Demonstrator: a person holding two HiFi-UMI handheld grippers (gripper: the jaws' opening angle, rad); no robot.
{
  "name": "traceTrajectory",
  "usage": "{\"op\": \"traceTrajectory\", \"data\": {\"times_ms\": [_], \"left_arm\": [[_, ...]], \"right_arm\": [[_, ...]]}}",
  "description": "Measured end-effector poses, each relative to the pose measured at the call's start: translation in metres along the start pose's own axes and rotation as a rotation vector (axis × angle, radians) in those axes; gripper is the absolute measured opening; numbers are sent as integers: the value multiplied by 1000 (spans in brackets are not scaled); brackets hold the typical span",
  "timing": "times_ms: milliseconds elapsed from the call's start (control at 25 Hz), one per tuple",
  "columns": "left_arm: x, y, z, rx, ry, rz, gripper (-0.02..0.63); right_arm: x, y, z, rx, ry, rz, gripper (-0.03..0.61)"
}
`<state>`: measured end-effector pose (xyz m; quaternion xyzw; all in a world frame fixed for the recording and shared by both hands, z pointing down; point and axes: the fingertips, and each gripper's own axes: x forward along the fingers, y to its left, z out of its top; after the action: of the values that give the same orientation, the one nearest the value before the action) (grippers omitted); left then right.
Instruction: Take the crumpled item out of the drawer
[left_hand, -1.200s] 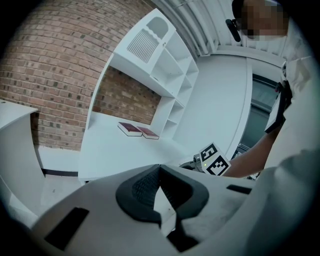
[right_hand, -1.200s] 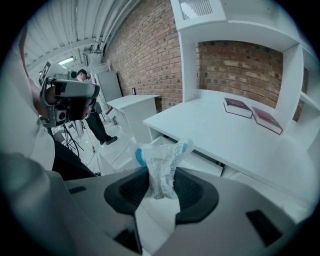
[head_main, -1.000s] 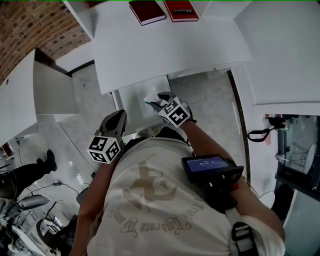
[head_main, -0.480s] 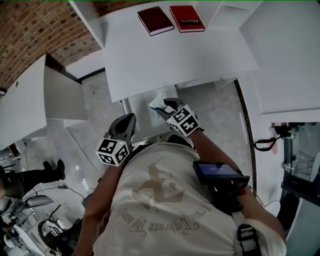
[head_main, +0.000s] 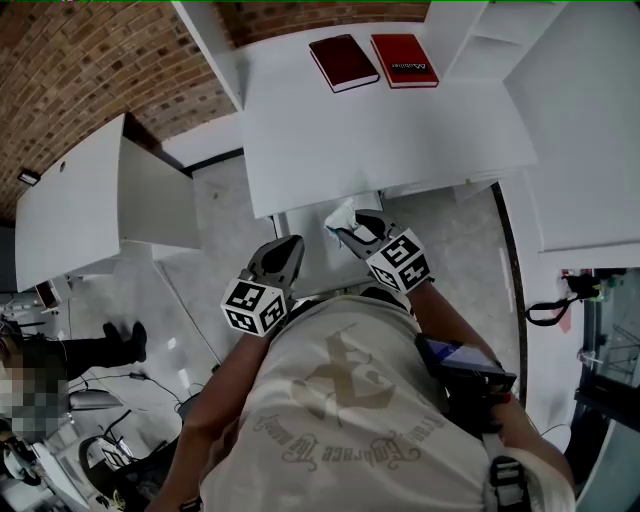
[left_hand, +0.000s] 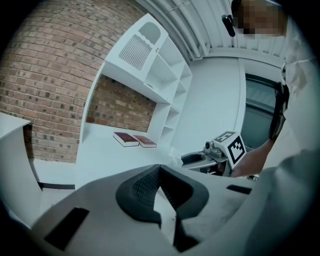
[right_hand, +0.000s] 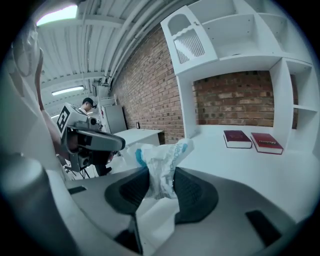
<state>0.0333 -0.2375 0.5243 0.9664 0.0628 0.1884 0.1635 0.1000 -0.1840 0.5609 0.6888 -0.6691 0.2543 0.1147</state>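
Note:
My right gripper (head_main: 352, 232) is shut on the crumpled item (head_main: 342, 214), a white wrapper with blue print. It hangs just over the open white drawer (head_main: 315, 250) at the front edge of the desk (head_main: 380, 130). In the right gripper view the wrapper (right_hand: 162, 160) sticks up from between the pads of that gripper (right_hand: 161, 172), and a white fold hangs below them. My left gripper (head_main: 285, 250) is beside it on the left, over the drawer's near side. Its jaws (left_hand: 159, 170) meet at the tips with nothing between them.
Two red books (head_main: 343, 62) (head_main: 404, 60) lie at the back of the desk, under a white shelf unit (right_hand: 235, 40). A second white desk (head_main: 70, 210) stands to the left. A person (head_main: 100, 350) is on the floor at the lower left.
The head view has shifted, so the desk and both grippers sit lower and further right in it. The right gripper keeps its hold on the wrapper, which now looks nearer the desk's edge.

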Motion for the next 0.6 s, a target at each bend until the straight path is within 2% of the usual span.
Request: {"op": "traceTrajectory", "data": {"times_ms": [360, 600], "left_arm": [[13, -7, 8, 29, 8, -42, 20], [19, -14, 5, 35, 28, -53, 20]], "right_arm": [[-18, -8, 17, 26, -71, -27, 166], [-34, -16, 10, 57, -84, -51, 166]]}}
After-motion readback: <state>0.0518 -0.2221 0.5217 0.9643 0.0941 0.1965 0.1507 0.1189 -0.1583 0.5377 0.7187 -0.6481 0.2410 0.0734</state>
